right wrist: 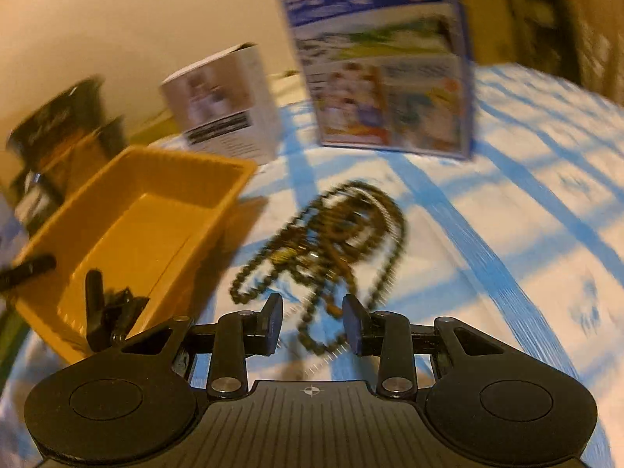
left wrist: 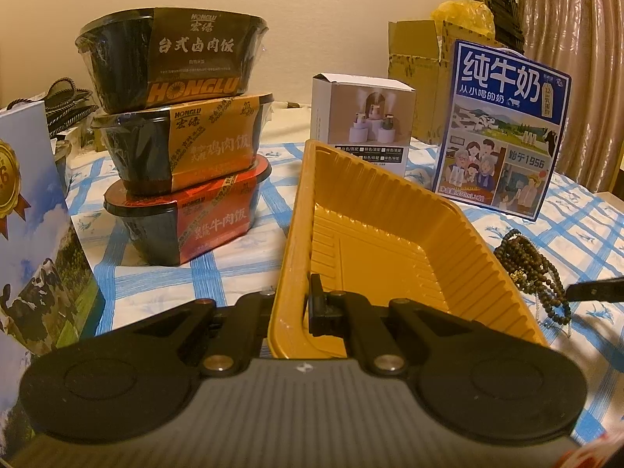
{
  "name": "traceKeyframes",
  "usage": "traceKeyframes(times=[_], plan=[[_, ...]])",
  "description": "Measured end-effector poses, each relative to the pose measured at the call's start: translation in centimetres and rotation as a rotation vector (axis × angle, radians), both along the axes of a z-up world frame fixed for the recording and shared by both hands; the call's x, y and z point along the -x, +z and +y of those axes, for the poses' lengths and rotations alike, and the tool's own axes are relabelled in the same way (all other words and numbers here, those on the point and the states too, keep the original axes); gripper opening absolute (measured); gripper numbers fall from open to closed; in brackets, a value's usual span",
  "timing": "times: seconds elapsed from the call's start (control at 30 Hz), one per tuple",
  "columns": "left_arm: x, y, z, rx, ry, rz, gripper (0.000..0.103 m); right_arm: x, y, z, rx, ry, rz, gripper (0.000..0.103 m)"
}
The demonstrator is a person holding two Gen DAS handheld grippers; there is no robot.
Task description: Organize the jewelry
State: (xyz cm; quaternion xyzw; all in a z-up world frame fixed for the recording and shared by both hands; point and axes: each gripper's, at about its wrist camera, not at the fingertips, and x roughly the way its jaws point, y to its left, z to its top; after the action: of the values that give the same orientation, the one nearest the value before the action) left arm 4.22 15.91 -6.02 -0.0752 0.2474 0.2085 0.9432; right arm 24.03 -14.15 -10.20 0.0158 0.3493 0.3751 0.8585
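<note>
**Inspector:** Report the grippers first.

**Operator:** My left gripper (left wrist: 290, 304) is clamped on the near rim of the yellow plastic tray (left wrist: 390, 210), one finger outside the wall, one inside. My right gripper (right wrist: 312, 325) has its fingers apart with nothing gripped; a trailing loop of the bead necklace (right wrist: 335, 241) lies between the tips.

**Inspector:** Location of the jewelry?

**Operator:** The necklace lies heaped on the blue-checked tablecloth (right wrist: 526, 273), just beside the tray's right wall and outside it. The tray interior shows bare. A fine pale chain seems to run among the beads, though the right view is blurred and I cannot confirm it.

**Inspector:** Handling assessment?

**Operator:** I judge it light, limp and prone to tangle. It should drape and swing when lifted, and loops could catch on the tray's ribbed rim. I would close on the dense middle of the heap, where several strands overlap, rather than on one loose loop. The tray looks thin and flexible, so my left hold matters.

**Inspector:** Obstructions beyond?

**Operator:** Nothing lies between necklace and tray. Farther back stand a white product box (left wrist: 362, 124) and a blue milk carton (left wrist: 503, 132); to the left, three stacked instant rice bowls (left wrist: 183, 132). All are well apart from the necklace.
</note>
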Motion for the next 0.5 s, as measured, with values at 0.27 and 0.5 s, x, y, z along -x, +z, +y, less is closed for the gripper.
traceKeyframes(times=[0.27,0.5], plan=[[-0.2,0.0,0.1,-0.002,-0.001,0.006,0.005,-2.7,-1.0,3.2,-0.027,0.019,0.052,0.035],[-0.3,0.0,0.3,0.000,-0.001,0.008,0.005,-4.7,-1.5,3.9,-0.097,-0.086,0.130,0.032]])
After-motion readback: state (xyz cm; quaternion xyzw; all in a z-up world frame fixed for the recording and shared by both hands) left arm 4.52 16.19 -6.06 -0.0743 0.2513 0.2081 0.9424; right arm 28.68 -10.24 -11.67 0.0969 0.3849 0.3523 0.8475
